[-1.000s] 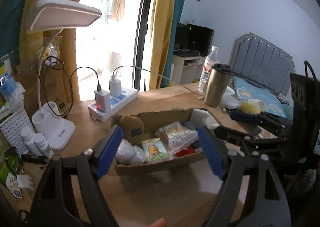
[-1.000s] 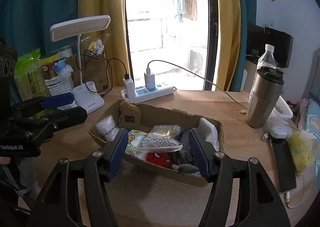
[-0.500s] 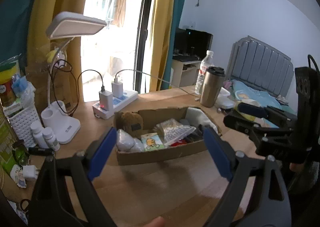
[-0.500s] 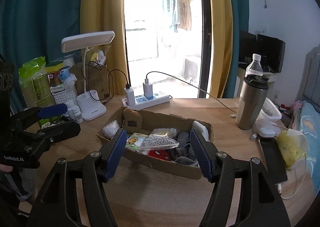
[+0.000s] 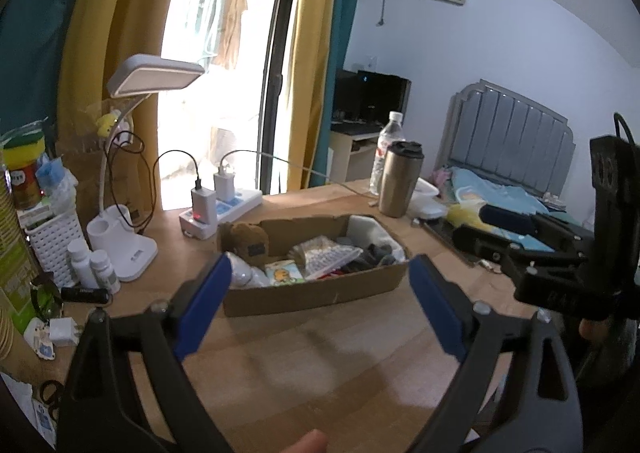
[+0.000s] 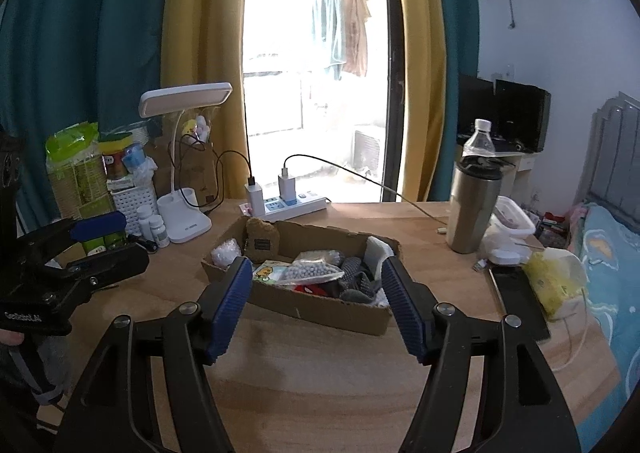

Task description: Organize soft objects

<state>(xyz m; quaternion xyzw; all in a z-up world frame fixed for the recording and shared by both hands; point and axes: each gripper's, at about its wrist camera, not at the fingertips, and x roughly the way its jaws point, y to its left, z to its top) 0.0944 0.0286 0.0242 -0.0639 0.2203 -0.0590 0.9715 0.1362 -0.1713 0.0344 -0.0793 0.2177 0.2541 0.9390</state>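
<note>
We see the cardboard box [image 6: 296, 289] of soft things at 12 o'clock from both spread, empty grippers, its long axis crosswise, the right gripper [image 6: 316, 305] nearer than the left gripper [image 5: 320, 305].

The cardboard box [image 6: 304, 303] sits mid-surface [image 6: 320, 385], holding a plush toy [image 6: 262, 240] at its back left corner and a bead bag [image 6: 312, 272] at centre. Behind the box lies a power strip [image 6: 292, 206]. The lamp [image 6: 184, 221] stands to the left, the tumbler [image 6: 470, 209] to the right.
</note>
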